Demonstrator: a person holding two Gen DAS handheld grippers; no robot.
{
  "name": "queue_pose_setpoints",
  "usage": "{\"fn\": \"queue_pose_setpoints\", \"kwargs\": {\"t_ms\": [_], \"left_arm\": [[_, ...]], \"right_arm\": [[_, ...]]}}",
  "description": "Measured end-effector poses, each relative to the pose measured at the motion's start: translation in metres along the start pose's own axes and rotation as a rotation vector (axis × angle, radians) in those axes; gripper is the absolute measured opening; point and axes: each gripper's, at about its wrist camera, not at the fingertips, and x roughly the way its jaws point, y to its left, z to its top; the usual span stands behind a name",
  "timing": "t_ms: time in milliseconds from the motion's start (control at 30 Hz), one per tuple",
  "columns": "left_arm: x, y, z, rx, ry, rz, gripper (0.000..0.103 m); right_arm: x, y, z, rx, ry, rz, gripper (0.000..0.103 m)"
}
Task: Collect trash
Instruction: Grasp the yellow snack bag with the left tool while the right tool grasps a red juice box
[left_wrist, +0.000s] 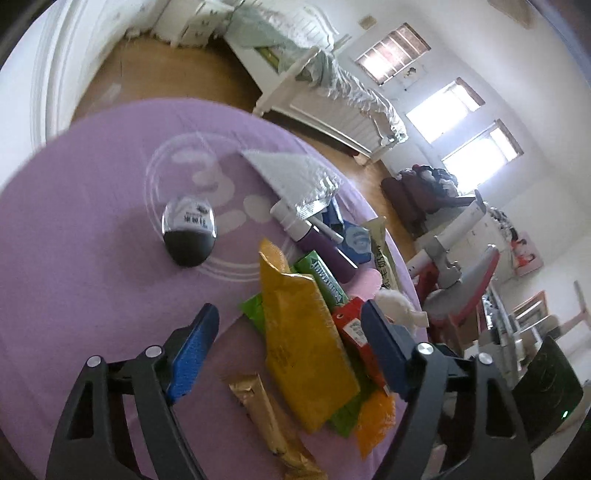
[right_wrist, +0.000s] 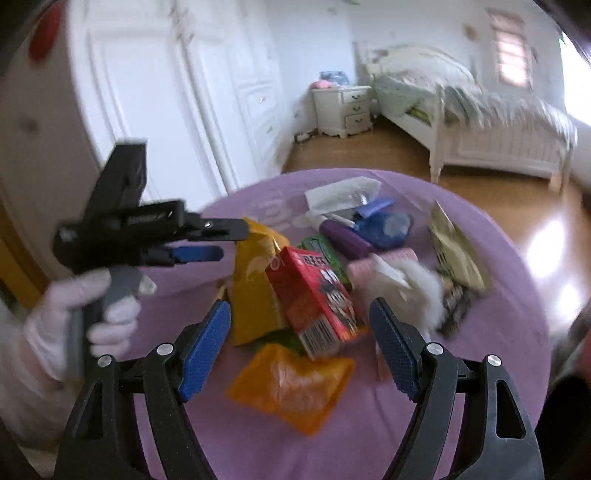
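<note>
A heap of trash lies on a round purple table (left_wrist: 92, 240). In the left wrist view I see a yellow pouch (left_wrist: 303, 339), a gold stick packet (left_wrist: 266, 417), a green gum pack (left_wrist: 325, 280), a red carton (left_wrist: 354, 328), a purple bottle (left_wrist: 325, 247) and a dark egg-shaped container (left_wrist: 189, 232). My left gripper (left_wrist: 291, 317) is open above the yellow pouch; it also shows in the right wrist view (right_wrist: 218, 243). My right gripper (right_wrist: 299, 314) is open over the red carton (right_wrist: 314, 299) and an orange pouch (right_wrist: 291, 384).
A silver bubble mailer (left_wrist: 299, 177), a blue wrapper (right_wrist: 384, 225), a white tissue wad (right_wrist: 421, 288) and a patterned packet (right_wrist: 454, 254) also lie on the table. A bed (right_wrist: 480, 125), a nightstand (right_wrist: 343, 107) and a wardrobe (right_wrist: 147, 92) stand around on the wooden floor.
</note>
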Motion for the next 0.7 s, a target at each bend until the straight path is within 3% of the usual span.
{"fn": "queue_pose_setpoints", "kwargs": {"t_ms": [167, 300, 367, 433, 500, 700], "left_arm": [[0.011, -0.001, 0.004, 0.014, 0.011, -0.018, 0.075], [0.026, -0.002, 0.005, 0.022, 0.041, 0.007, 0.048], [0.026, 0.004, 0.004, 0.034, 0.041, 0.010, 0.040], [0.019, 0.004, 0.002, 0.043, 0.015, 0.013, 0.032], [0.014, 0.003, 0.002, 0.050, -0.011, 0.019, 0.025], [-0.027, -0.025, 0.003, 0.101, -0.128, -0.022, 0.024]], "right_arm": [[0.027, 0.003, -0.002, -0.065, 0.048, -0.092, 0.074], [0.050, -0.001, -0.004, -0.102, 0.089, -0.105, 0.062], [0.057, -0.006, -0.005, -0.095, 0.095, -0.103, 0.050], [0.057, -0.008, -0.005, -0.083, 0.086, -0.101, 0.045], [0.051, -0.018, -0.004, -0.026, 0.065, -0.069, 0.038], [0.005, -0.055, -0.006, 0.233, -0.073, 0.117, 0.036]]}}
